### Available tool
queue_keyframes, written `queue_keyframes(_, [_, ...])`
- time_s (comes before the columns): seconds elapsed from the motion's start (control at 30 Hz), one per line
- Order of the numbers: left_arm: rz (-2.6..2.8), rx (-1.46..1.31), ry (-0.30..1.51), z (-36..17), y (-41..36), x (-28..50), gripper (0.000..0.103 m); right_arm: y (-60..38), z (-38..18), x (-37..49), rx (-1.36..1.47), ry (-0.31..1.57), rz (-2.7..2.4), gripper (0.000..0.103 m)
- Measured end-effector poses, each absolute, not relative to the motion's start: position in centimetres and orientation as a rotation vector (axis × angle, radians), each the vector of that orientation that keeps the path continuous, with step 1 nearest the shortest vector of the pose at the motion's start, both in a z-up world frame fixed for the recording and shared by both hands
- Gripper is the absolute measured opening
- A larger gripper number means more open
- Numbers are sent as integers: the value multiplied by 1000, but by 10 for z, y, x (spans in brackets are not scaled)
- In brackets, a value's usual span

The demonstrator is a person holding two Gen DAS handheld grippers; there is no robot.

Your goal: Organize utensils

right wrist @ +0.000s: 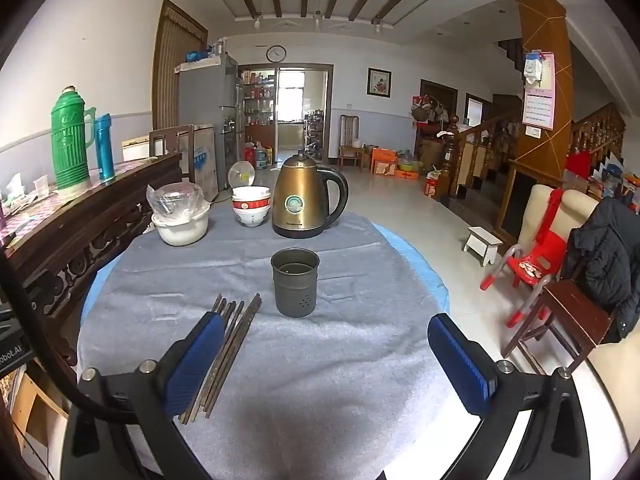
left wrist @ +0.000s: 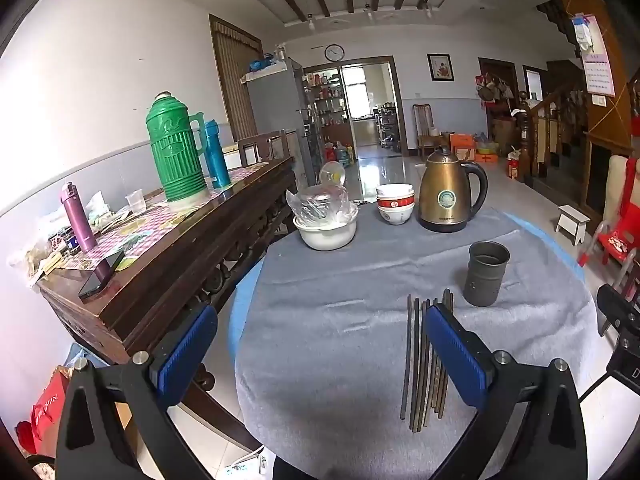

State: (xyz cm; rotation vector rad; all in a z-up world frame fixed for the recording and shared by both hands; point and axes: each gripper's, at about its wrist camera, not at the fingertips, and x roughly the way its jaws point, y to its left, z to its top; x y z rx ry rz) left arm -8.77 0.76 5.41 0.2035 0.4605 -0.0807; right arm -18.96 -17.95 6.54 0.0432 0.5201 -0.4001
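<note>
Chopsticks (right wrist: 224, 344) lie beside the holder (right wrist: 295, 282) mid-table; both claws, left (left wrist: 320, 356) and right (right wrist: 326, 360), gape empty.

The room is lit brightly by daylight, which is admitted through the far doorway (right wrist: 290, 96) and is mirrored as glare on the glossy floor (left wrist: 380, 168). Soft dark shadows are cast on the grey cloth (right wrist: 280, 360) near the lower edge of both views. Strong fisheye bending is seen at the edges, where walls and ceiling beams are curved and black corners are left. The white wall (left wrist: 80, 80) at the left is slightly washed out. Focus is kept sharp throughout.
</note>
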Motion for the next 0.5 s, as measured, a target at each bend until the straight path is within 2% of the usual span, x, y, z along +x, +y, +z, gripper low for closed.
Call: queue_keyframes(0.5, [-86,211,474,51,6,-87,103,-177,60,-185,40,526,-413,103])
